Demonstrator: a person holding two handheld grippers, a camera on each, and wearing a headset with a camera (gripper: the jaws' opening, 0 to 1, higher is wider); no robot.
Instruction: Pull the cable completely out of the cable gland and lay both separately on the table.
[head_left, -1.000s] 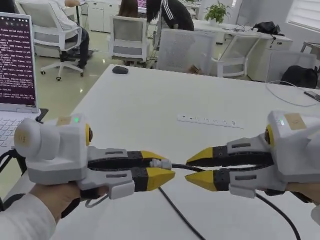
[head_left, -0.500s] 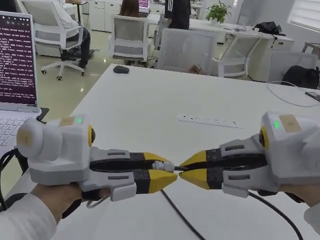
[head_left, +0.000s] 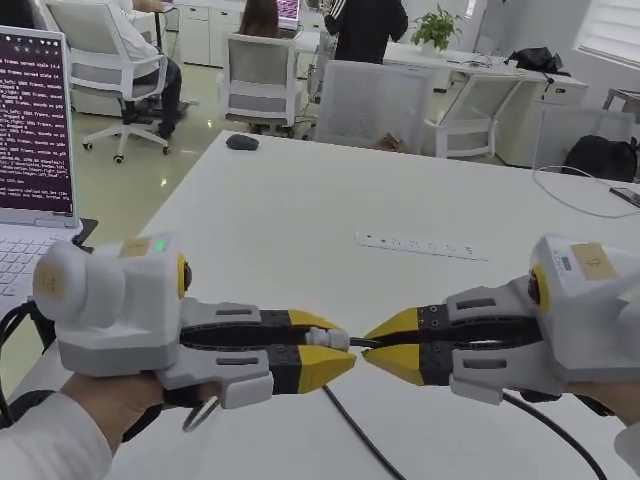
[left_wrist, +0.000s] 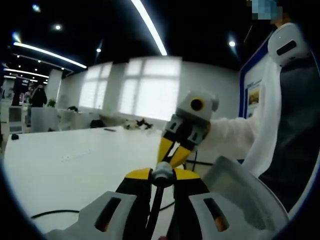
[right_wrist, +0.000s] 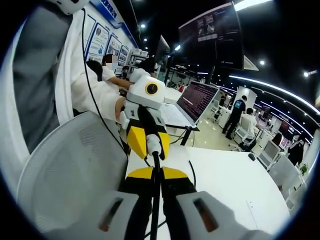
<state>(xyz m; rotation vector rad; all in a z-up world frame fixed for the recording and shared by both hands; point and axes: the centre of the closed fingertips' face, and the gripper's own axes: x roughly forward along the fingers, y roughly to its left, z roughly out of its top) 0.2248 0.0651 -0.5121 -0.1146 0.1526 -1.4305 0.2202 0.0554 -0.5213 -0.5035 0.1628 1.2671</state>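
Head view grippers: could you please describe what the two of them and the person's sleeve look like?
Both the left gripper and the right gripper have boxy white housings, black jaw arms and pointed yellow tips. Each housing carries a tan square label; the left one also shows a small green light. The person's left sleeve is white.

Left claw (head_left: 338, 342) and right claw (head_left: 372, 346) face tip to tip — both clamped, held level.
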